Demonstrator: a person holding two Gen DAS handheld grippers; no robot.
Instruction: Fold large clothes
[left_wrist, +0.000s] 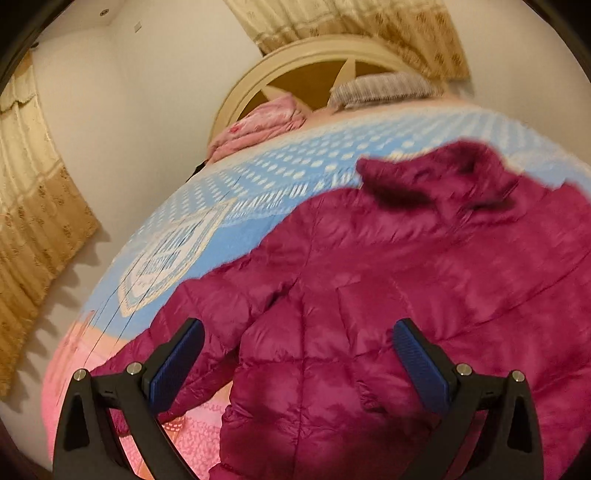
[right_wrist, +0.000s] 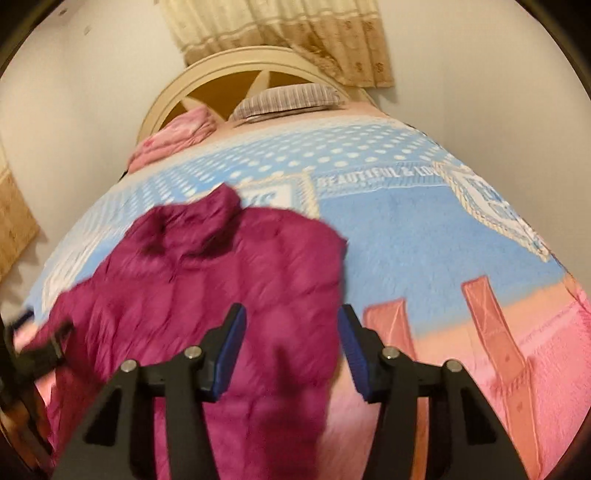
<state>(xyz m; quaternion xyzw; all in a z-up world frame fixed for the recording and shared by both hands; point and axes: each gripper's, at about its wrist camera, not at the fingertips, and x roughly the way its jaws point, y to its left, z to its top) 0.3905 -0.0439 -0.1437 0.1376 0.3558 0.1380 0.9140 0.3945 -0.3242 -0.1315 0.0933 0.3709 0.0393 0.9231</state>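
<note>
A magenta quilted puffer jacket (left_wrist: 406, 280) lies spread on the bed's blue-and-pink blanket (right_wrist: 424, 236), its hem cut off below. Left claw (left_wrist: 299, 354) and right claw (right_wrist: 291, 350) hover released above it; motion blur softens details.

One magenta quilted puffer jacket (left_wrist: 388, 295) is seen, spread on one bed covered by a blue and pink printed blanket (right_wrist: 406, 236). One striped grey pillow (right_wrist: 288, 96) and one folded pink quilt (right_wrist: 177, 136) are counted at the head of the bed, before one cream arched wooden headboard (right_wrist: 236, 62). Two beige patterned curtains are counted in the left wrist view: one (left_wrist: 351, 26) behind the headboard, one (left_wrist: 37, 206) on the side wall. Two grippers are counted, the left gripper (left_wrist: 298, 360) and the right gripper (right_wrist: 292, 349), each with two black fingers carrying blue pads.
</note>
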